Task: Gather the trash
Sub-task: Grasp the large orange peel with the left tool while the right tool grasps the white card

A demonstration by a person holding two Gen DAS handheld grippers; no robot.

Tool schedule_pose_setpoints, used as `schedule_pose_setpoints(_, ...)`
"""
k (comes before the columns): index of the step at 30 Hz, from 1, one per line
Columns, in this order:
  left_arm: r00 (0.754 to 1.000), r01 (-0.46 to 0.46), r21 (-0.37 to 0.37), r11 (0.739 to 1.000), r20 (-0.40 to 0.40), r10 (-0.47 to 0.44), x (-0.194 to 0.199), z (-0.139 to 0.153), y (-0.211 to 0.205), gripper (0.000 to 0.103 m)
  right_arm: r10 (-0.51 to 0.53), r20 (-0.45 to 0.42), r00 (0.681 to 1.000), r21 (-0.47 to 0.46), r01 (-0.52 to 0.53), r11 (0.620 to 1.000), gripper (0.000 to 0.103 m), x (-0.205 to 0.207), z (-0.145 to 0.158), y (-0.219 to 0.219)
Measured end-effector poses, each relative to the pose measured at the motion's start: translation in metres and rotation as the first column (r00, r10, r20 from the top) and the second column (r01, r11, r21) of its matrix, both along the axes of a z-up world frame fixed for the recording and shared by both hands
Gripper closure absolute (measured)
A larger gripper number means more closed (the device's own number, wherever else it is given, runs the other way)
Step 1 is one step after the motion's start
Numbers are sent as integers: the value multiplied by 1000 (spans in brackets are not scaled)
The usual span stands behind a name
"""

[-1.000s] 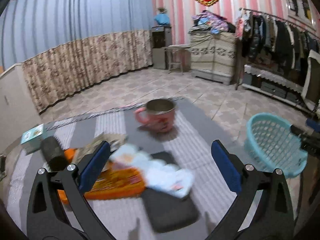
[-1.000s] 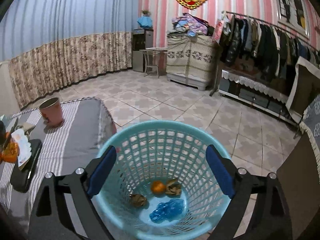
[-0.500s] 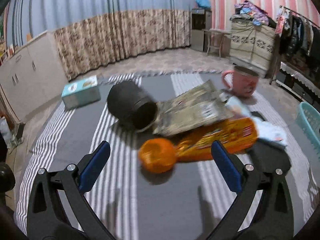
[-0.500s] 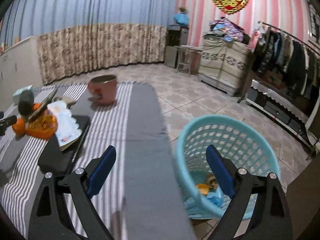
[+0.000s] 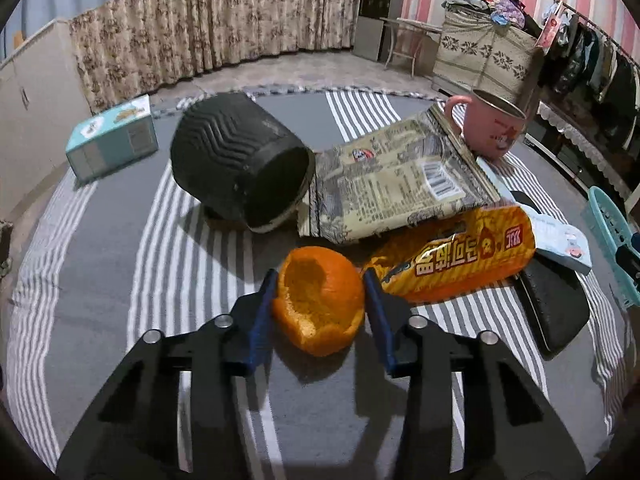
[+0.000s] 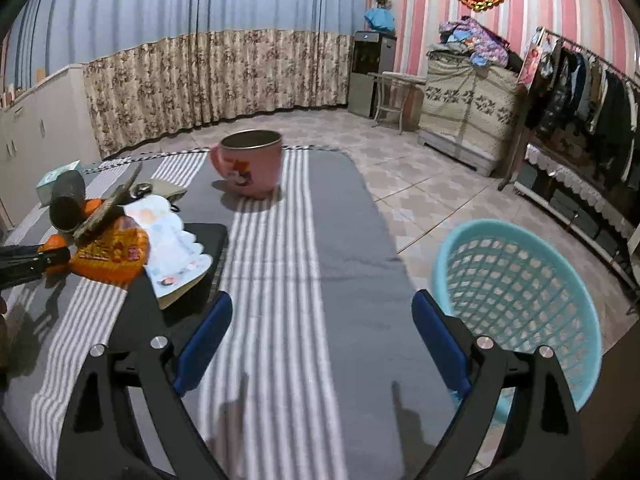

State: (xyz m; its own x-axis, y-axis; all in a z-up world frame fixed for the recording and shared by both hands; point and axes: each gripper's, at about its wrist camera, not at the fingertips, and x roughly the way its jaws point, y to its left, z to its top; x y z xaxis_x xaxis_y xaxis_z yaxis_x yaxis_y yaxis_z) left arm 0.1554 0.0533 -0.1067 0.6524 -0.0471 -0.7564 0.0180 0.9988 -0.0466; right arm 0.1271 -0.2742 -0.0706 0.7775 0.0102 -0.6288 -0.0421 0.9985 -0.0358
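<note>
A hollow orange peel [image 5: 320, 304] lies on the grey striped tablecloth [image 5: 120, 280]. My left gripper [image 5: 320, 276] has its blue pads against both sides of the peel, and its jaws are closing on it. An orange snack bag [image 5: 460, 260] and a beige printed packet [image 5: 392, 188] lie just behind. In the right wrist view the peel [image 6: 54, 242] shows at far left, gripped by the left gripper [image 6: 40, 260]. My right gripper [image 6: 320, 332] hangs open and empty over the cloth, beside the teal basket [image 6: 516, 280].
A black ribbed cup [image 5: 240, 164] lies on its side behind the peel. A pink mug [image 5: 492, 128], a teal box [image 5: 112, 140], a pale booklet [image 5: 560, 236] and a black case [image 5: 556, 312] share the table. The basket's rim [image 5: 604, 220] sits off the right edge.
My left gripper swung left, dropped to the peel and narrowed from wide open onto it. My right gripper moved away from over the basket to above the table.
</note>
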Motion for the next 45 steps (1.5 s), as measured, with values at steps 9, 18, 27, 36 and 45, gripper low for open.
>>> schedule_pose_setpoints(9,991,-22,90,996,131,10,-12,34,5,65,84,-32,996,7,-84,996,14,17,1,46)
schedule_pose_setpoints(18,985,-42,80,996,172,27,-11,47,21,65,179,-129,975,-32,-184,982,14,36,-19,85)
schedule_pose_setpoints(27,982,-63,77,995,182,48,-10,52,32,65,266,-199,943,3,-271,963,37,52,-22,94)
schedule_pose_setpoints(36,979,-62,88,994,197,44,-12,54,26,65,306,-194,932,-11,-314,950,44,48,-21,91)
schedule_pose_setpoints(45,979,-50,102,994,204,28,-14,56,12,65,221,-147,964,-9,-225,974,47,31,-8,37)
